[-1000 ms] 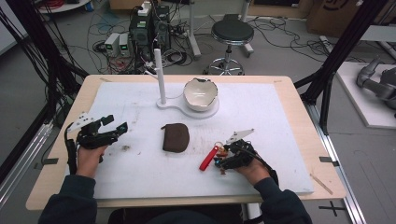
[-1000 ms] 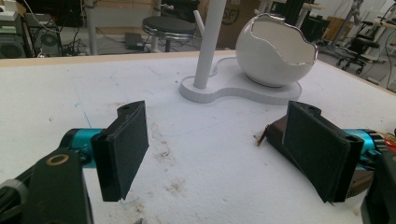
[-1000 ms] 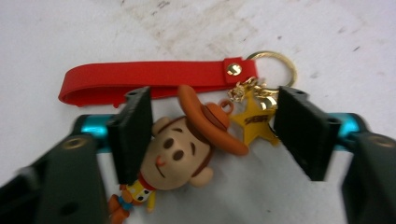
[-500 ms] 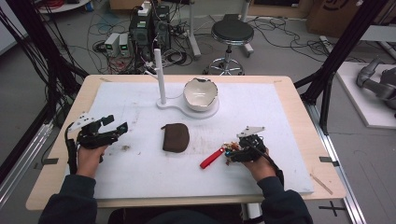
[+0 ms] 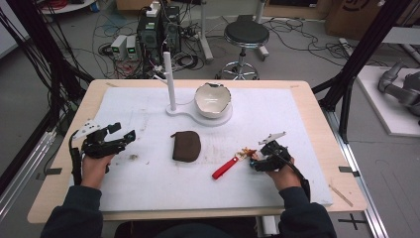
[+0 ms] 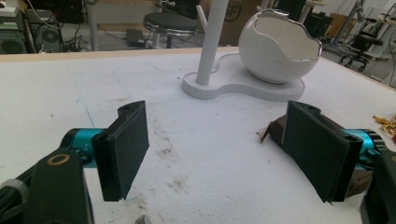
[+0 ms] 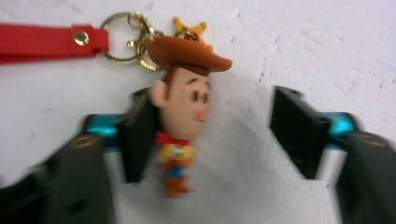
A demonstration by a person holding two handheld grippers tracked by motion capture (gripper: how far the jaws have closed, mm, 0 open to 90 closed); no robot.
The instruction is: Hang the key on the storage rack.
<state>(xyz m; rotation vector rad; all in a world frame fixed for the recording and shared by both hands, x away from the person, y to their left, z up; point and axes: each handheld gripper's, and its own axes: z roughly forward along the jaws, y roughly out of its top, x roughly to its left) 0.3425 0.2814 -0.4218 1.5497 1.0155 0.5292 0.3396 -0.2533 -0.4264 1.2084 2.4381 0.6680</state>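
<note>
A keychain lies on the white mat: a red strap [image 5: 225, 167] [image 7: 42, 42], a gold ring [image 7: 122, 37] and a small cowboy figure [image 7: 183, 112] [image 5: 246, 151]. My right gripper [image 5: 257, 159] [image 7: 215, 135] sits low over the figure. Its jaws have just been closing; the figure rests against the left pad and the right pad stands clear of it, so it is open. My left gripper [image 5: 124, 133] [image 6: 219, 154] hovers open at the mat's left with nothing between its pads. A brown pouch [image 5: 186, 146] [image 6: 275, 133] lies mid-mat.
A white egg-shaped bowl [image 5: 213, 99] [image 6: 280, 49] stands on a white base [image 5: 183, 111] with an upright post [image 5: 170, 82] [image 6: 210, 42] at the back centre. The mat [image 5: 307, 124] covers most of the wooden table. Cables, boxes and a stool crowd the floor beyond the far edge.
My right hand has shifted to the right, and the red strap has swung flatter and followed it. The left hand has stayed where it was.
</note>
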